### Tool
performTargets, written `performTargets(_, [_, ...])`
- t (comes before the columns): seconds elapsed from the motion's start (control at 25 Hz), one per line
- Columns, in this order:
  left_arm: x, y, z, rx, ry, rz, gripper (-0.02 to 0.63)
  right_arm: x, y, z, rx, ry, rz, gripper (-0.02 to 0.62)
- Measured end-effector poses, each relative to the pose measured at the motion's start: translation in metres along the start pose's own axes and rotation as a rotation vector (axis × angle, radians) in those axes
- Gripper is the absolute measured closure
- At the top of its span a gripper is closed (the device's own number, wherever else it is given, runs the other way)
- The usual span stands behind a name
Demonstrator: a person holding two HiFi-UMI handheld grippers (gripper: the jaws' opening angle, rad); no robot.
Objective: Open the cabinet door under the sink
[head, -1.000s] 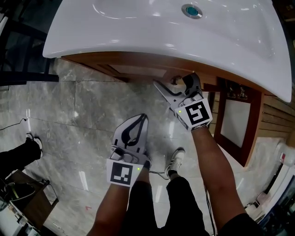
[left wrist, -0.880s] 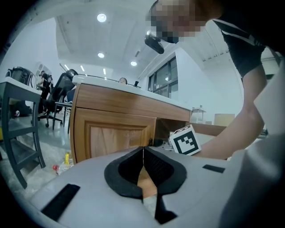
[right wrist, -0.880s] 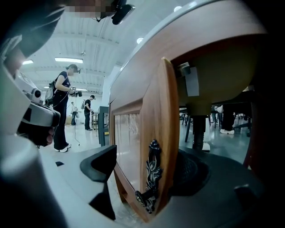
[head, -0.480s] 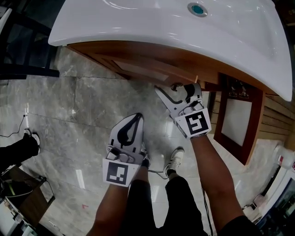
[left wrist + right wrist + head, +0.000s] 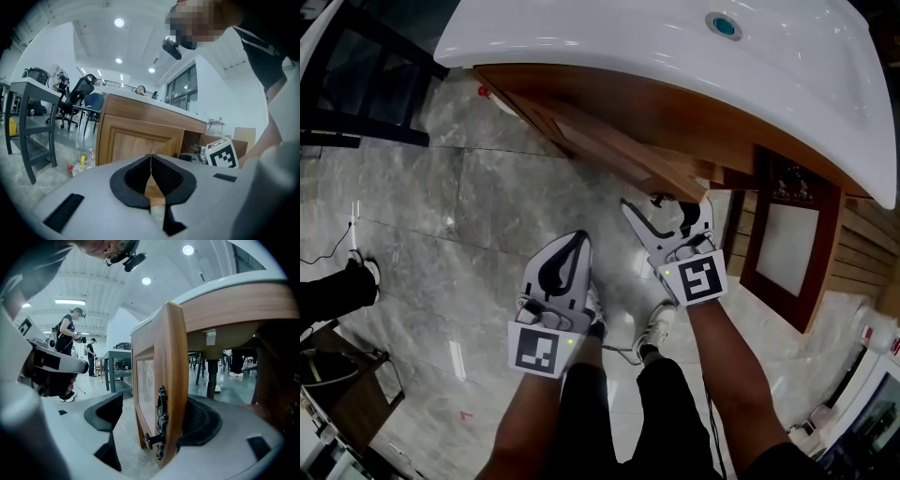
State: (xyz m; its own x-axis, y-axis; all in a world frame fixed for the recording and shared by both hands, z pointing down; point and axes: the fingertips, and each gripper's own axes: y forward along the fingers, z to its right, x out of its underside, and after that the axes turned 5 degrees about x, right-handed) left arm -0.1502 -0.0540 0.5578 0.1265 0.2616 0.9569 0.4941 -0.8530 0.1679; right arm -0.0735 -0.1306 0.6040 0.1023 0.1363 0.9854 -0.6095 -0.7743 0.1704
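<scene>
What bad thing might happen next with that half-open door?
The right gripper's jaws stand apart around the door's edge, not clamped, so it might slip off. The metal handle sits between them and may get knocked. Pulled further, the door might bump the left gripper nearby.

Glossy grey marble floor (image 5: 441,216) runs under the left tongs (image 5: 579,239) and the right tongs (image 5: 664,202), streaked with lamp glare. Well left of the left tongs stands a dark table frame (image 5: 356,84). Far ahead of them are office chairs (image 5: 77,96) and tall windows (image 5: 182,91) — round lamps (image 5: 119,22) dot the white ceiling (image 5: 93,42). Just right of the right tongs stands a dark red framed panel (image 5: 787,234), with a slatted wood wall (image 5: 862,234) beyond it.
</scene>
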Motion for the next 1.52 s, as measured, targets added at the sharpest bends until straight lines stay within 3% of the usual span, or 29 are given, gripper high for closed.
performTargets(0.88, [0.018, -0.068, -0.039, -0.132, -0.014, -0.024, 0.581, 0.000, -0.031, -0.089, -0.067, 0.026, -0.034, 0.242])
performTargets(1.52, [0.016, -0.088, -0.068, -0.157, -0.007, -0.004, 0.581, 0.002, -0.035, -0.149, -0.117, 0.085, -0.064, 0.244])
